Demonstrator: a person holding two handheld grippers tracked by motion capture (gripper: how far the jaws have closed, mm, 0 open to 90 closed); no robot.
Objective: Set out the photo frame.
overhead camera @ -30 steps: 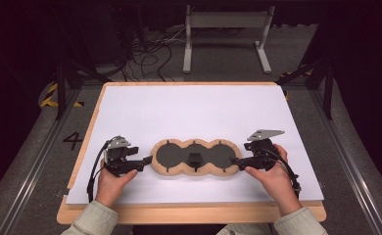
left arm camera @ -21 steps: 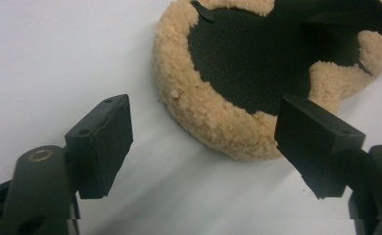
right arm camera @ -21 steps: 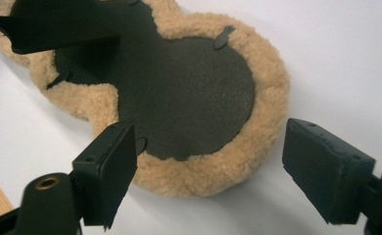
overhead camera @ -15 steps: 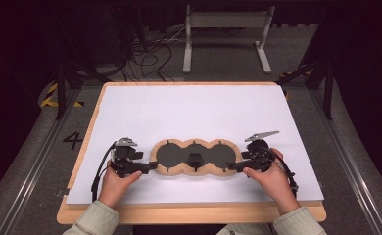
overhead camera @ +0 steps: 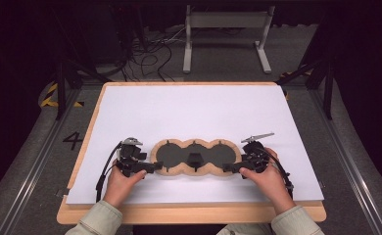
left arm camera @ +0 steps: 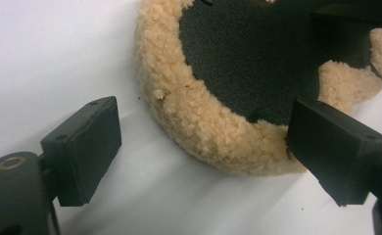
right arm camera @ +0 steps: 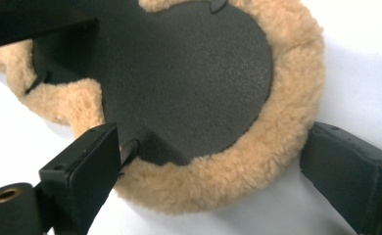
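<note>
Fleece-rimmed pad [overhead camera: 194,157] between both tongs

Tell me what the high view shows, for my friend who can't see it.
A fluffy tan pad with three dark circles lies on a white table. The left gripper and right gripper, one in each hand, sit open at its two ends.

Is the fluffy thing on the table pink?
No, the fluffy three-circle pad has a tan woolly edge and dark middles, lying on the white table.

The left gripper [left arm camera: 203,152] has just been opening; its jaws stand wide around the fleece-rimmed black pad's [left arm camera: 218,132] near edge on the white surface [left arm camera: 57,54], neither pressing it.
</note>
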